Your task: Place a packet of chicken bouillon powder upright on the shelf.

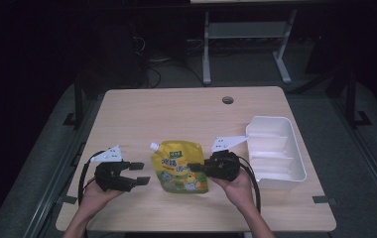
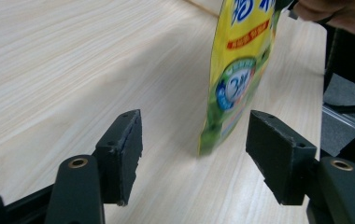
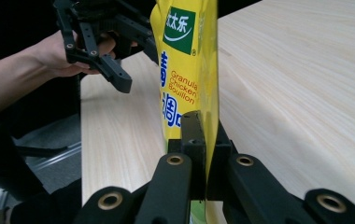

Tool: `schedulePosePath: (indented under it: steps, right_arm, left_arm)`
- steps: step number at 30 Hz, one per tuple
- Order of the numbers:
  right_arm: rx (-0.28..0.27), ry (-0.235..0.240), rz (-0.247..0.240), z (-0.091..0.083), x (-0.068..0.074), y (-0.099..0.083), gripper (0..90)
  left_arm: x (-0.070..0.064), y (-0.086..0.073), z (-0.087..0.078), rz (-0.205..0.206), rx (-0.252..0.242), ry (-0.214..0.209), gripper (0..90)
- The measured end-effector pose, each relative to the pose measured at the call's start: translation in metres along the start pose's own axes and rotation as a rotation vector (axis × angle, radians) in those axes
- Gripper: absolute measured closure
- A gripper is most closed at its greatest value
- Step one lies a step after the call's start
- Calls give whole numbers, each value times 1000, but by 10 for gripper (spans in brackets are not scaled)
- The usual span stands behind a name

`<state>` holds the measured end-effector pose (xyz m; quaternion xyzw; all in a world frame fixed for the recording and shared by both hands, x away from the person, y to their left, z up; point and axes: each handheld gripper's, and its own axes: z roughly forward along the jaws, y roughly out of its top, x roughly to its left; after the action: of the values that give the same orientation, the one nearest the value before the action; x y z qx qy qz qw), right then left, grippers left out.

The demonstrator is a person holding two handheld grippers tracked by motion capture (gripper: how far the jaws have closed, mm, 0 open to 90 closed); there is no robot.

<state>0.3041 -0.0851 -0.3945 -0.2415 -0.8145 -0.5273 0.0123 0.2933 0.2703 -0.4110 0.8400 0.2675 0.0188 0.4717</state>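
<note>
far half of table (image 1: 186,106) bare — open passage | right: white divided bin (image 1: 276,151) blocks the edge | centre: yellow bouillon pouch (image 1: 179,171) fills the gap between left gripper (image 1: 139,173) and right gripper (image 1: 194,167) — left jaws apart, pouch just ahead

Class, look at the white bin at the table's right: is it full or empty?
Empty. The high view shows the white bin with bare white compartments; the yellow pouch is outside it, clamped in the right hand-held gripper.

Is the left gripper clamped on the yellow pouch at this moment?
No: in the left gripper view the left gripper has its jaws wide apart, with the yellow pouch beyond them, touching neither pad.
</note>
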Motion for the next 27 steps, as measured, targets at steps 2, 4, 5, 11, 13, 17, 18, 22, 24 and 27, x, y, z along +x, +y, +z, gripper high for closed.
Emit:
schedulePosePath:
  steps: [2, 4, 5, 11, 13, 17, 18, 22, 24, 27]
  right_arm:
    - [8, -18, -6, -2, 1, 3, 898]
    - [8, -31, -16, -5, 1, 7, 898]
    - [8, -31, -16, -5, 1, 7, 898]
    - [-1, -35, -14, -13, -2, 18, 898]
    - [-4, -40, -12, -17, -4, 21, 898]
    - [-12, -49, -5, -23, -7, 27, 898]
    - [-9, -49, -3, -25, -8, 28, 898]
    - [-10, -60, 6, -31, -13, 32, 897]
    - [-11, -59, 11, -32, -14, 33, 897]
    - [-8, -66, 21, -36, -17, 35, 897]
  left_arm:
    - [1, -1, -1, 1, -6, 10, 347]
    - [3, -3, -2, 0, -7, 33, 329]
    - [3, -3, -2, 0, -7, 33, 328]
    - [4, -7, 1, 8, 26, 84, 306]
    - [5, -8, 2, 6, 32, 91, 297]
    - [8, -12, 3, -1, 47, 101, 290]
    - [8, -13, 3, -7, 44, 103, 288]
    - [12, -16, 1, -19, 39, 121, 276]
    - [15, -18, 1, -33, 36, 124, 275]
    - [16, -18, 0, -33, 43, 137, 269]
